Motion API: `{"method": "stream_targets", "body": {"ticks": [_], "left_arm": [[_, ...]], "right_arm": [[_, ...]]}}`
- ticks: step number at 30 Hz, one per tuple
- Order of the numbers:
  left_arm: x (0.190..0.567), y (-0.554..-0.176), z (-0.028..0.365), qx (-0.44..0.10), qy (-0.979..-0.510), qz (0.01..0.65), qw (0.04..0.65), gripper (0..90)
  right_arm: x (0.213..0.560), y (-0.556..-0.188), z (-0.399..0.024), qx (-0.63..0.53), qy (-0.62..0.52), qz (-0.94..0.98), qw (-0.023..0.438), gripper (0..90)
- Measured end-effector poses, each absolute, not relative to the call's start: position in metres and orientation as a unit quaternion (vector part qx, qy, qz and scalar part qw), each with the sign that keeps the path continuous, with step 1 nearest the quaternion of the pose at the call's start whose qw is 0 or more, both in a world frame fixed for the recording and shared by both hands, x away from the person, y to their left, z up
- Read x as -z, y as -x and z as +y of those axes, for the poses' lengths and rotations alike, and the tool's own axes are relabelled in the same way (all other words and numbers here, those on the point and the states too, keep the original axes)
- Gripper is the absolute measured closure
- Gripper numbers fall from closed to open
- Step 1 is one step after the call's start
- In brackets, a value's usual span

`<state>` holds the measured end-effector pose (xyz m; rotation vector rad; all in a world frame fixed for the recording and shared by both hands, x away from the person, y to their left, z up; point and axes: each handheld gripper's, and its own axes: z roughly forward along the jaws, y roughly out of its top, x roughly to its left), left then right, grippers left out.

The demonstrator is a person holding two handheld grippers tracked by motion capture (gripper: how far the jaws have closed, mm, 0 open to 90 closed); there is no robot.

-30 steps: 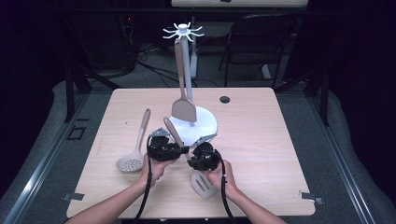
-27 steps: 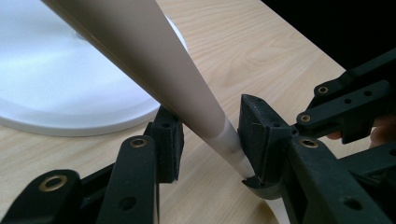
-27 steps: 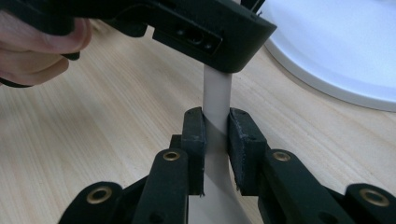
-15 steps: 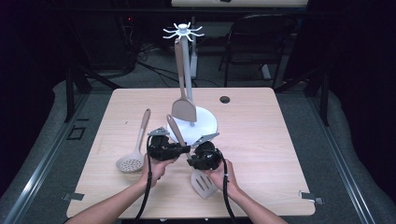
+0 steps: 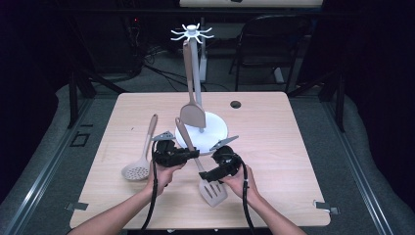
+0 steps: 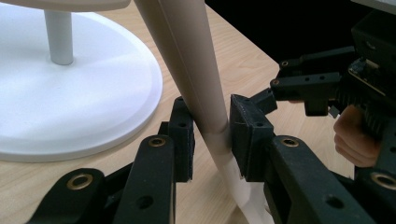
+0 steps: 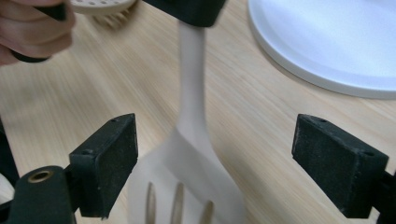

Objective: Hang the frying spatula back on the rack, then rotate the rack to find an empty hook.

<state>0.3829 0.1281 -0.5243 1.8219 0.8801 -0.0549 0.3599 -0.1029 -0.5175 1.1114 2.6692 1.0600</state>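
A beige slotted spatula slants over the table, its head low near the front and its handle rising toward the white stand. My left gripper is shut on the handle; its jaws have just been closing, and both pads press the handle. My right gripper has just been opening. Its jaws stand wide on either side of the spatula's slotted head, and the pads do not press it. The left gripper view shows the right gripper close by on the right.
The stand's pole carries hooks on top, and a solid beige spatula hangs from one. A perforated skimmer lies to the left of my left hand. A small dark hole sits in the tabletop behind the stand.
The right gripper's jaws have spread wide off the spatula's head, and that hand has shifted slightly right. The left hand has kept still on the handle.
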Motion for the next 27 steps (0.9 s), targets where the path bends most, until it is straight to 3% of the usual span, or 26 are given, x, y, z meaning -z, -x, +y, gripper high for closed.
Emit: {"method": "stream_targets", "body": {"ticks": [10,27], "left_arm": [[0.518,-0.382,0.126,0.033,-0.757,0.361,0.543,73.6],[0.498,-0.383,0.125,0.052,-0.753,0.334,0.565,77.6]], "right_arm": [[0.51,-0.36,-0.123,-0.332,-0.365,0.869,0.046,3.0],[0.51,-0.37,-0.138,-0.32,-0.379,0.867,0.054,2.3]]}}
